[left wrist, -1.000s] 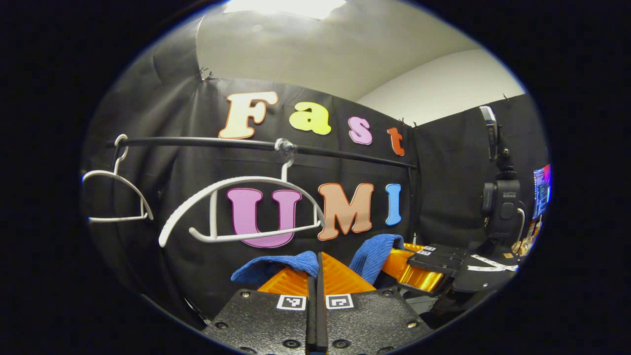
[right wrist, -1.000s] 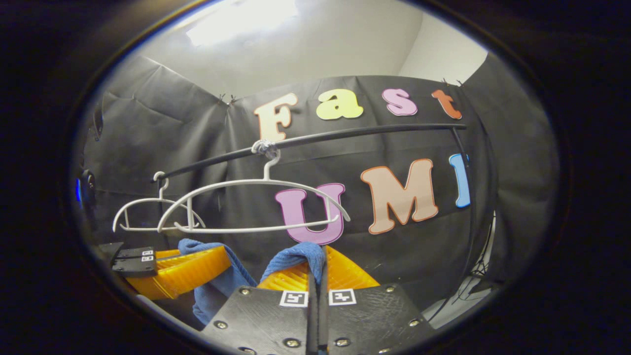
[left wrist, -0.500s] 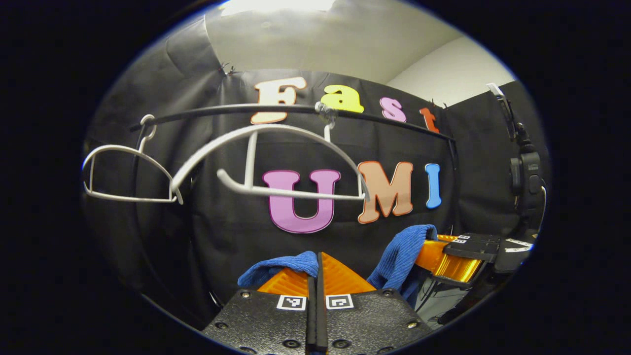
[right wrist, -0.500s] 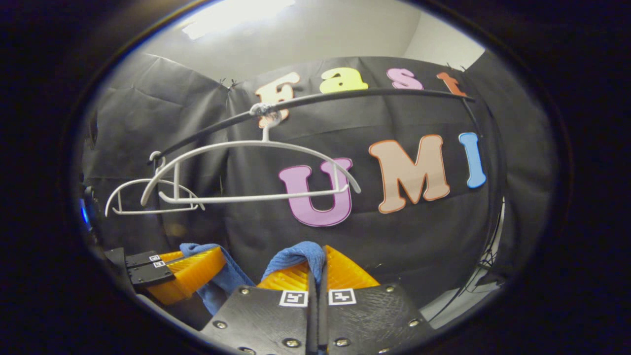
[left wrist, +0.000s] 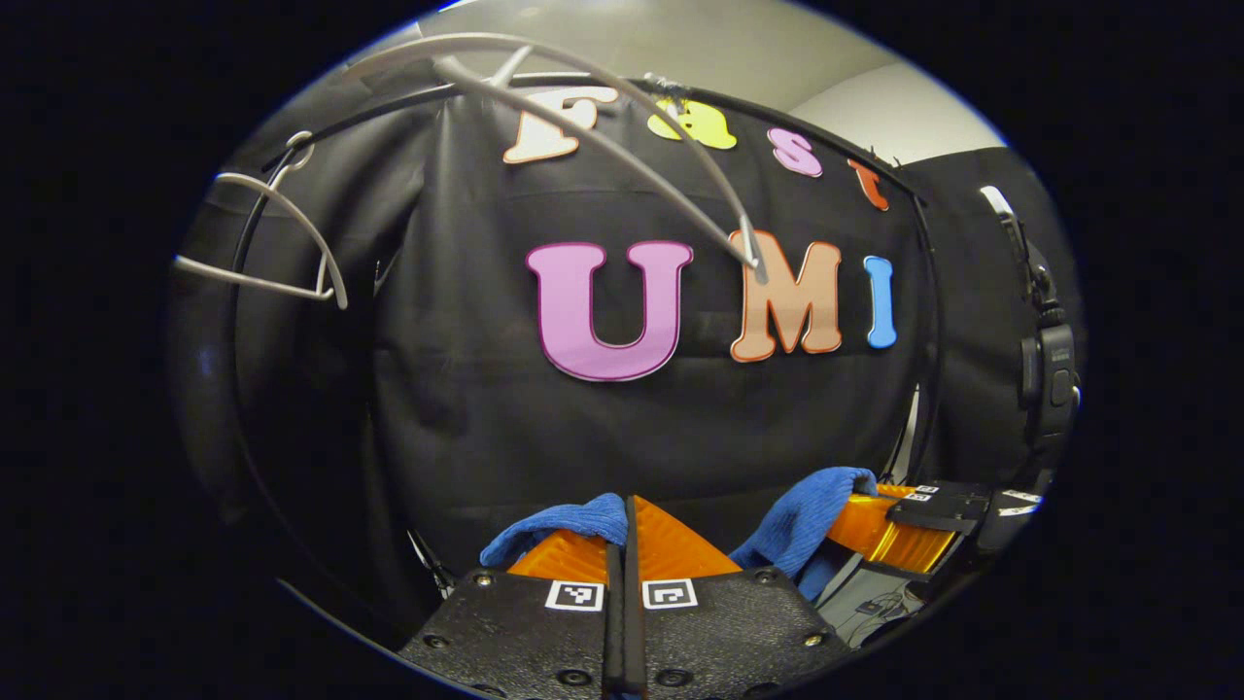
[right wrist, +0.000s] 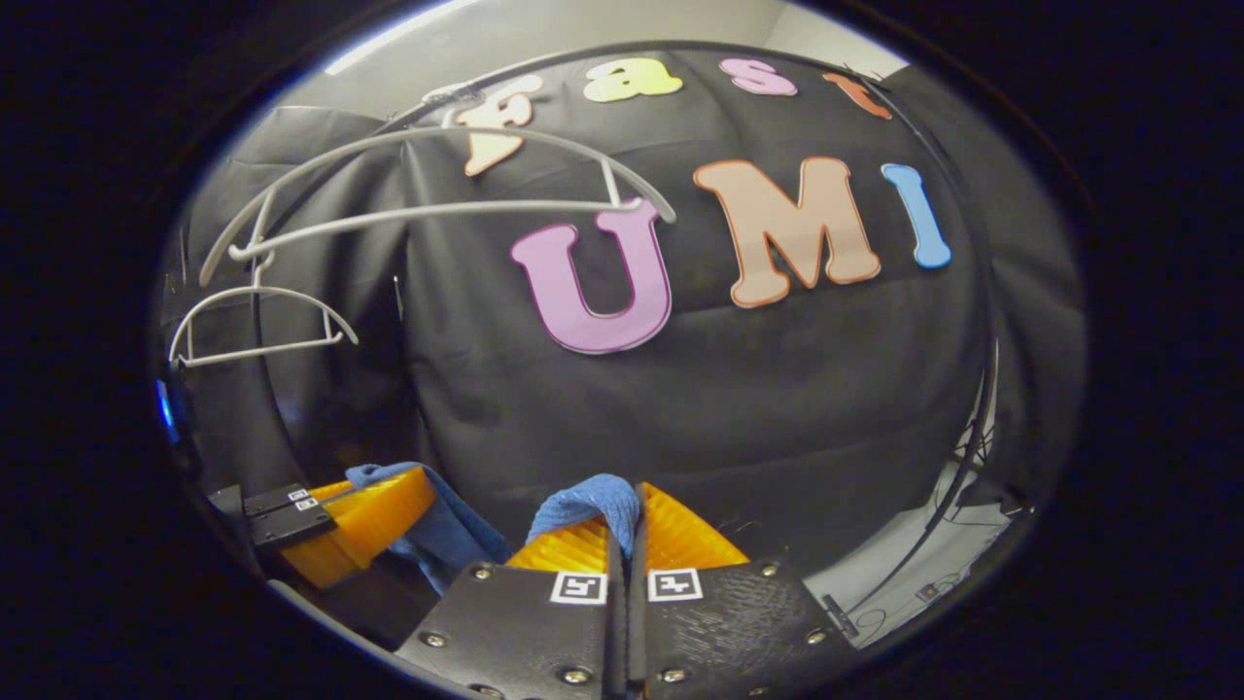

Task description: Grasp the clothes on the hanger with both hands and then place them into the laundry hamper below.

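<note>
The blue cloth (left wrist: 559, 523) is off the hanger and stretches between both grippers. In the left gripper view my left gripper (left wrist: 627, 506) is shut on one edge of it; the right gripper (left wrist: 880, 513) at lower right pinches the other bunch of blue cloth. In the right gripper view my right gripper (right wrist: 628, 496) is shut on the blue cloth (right wrist: 583, 503), and the left gripper (right wrist: 364, 513) holds its other end at lower left. The bare white hanger (left wrist: 622, 146) hangs tilted from the black rail (left wrist: 826, 131), high above both grippers.
A second empty white hanger (left wrist: 282, 243) hangs at the rail's left end, also seen as the lower white hanger (right wrist: 258, 326). A camera on a stand (left wrist: 1048, 374) rises at the right. Cables (right wrist: 957, 486) run down the rack's right post to the floor.
Both grippers have dropped with the blue cloth still pinched, so the rail and hangers have climbed toward the top of both views. The emptied hanger has swung and tilted.
</note>
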{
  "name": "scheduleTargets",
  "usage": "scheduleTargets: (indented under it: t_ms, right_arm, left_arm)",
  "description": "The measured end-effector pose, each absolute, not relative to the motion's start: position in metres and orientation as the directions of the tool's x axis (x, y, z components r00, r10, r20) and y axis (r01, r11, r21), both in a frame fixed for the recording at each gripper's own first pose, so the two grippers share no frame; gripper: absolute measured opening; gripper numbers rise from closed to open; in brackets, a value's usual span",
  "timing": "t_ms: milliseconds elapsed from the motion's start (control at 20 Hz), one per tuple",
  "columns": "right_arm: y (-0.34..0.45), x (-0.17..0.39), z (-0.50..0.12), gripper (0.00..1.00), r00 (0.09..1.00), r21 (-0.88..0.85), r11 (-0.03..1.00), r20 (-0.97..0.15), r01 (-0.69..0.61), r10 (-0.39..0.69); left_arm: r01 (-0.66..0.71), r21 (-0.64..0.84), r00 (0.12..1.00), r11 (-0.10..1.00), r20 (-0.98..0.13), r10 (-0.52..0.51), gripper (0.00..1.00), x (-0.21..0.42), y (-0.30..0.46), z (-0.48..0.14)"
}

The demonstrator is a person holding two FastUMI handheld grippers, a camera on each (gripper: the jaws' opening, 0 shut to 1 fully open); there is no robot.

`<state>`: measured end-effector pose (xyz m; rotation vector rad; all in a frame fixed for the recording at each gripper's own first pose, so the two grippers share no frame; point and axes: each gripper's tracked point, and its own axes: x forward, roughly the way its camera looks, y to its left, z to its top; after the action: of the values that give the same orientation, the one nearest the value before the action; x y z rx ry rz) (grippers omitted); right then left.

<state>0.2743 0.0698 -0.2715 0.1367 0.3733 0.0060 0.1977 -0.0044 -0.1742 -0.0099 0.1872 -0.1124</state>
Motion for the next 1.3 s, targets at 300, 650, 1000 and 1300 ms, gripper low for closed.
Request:
scheduleTargets:
  t_ms: [300,650,1000,1300]
  right_arm:
    - [0.055,0.266,-0.352,0.01,0.882,0.161,0.983,-0.471,0.091,-0.005]
    - [0.038,0.237,-0.456,0.03,0.784,0.177,0.967,-0.619,0.184,-0.036]
    - [0.034,0.216,-0.511,0.07,0.696,0.103,0.976,-0.715,0.194,-0.063]
    - [0.034,0.204,-0.506,0.55,0.664,0.014,0.986,-0.740,0.169,-0.103]
  left_arm:
    - [0.119,0.004,0.951,0.993,-0.288,-0.113,0.01,0.205,-0.005,-0.251]
    - [0.152,0.020,0.900,0.988,-0.416,-0.130,0.01,0.203,-0.017,-0.339]
    - [0.174,-0.033,0.803,0.984,-0.574,-0.161,0.13,0.193,-0.023,-0.412]
    - [0.131,-0.051,0.632,0.990,-0.765,-0.123,0.66,0.158,-0.007,-0.485]
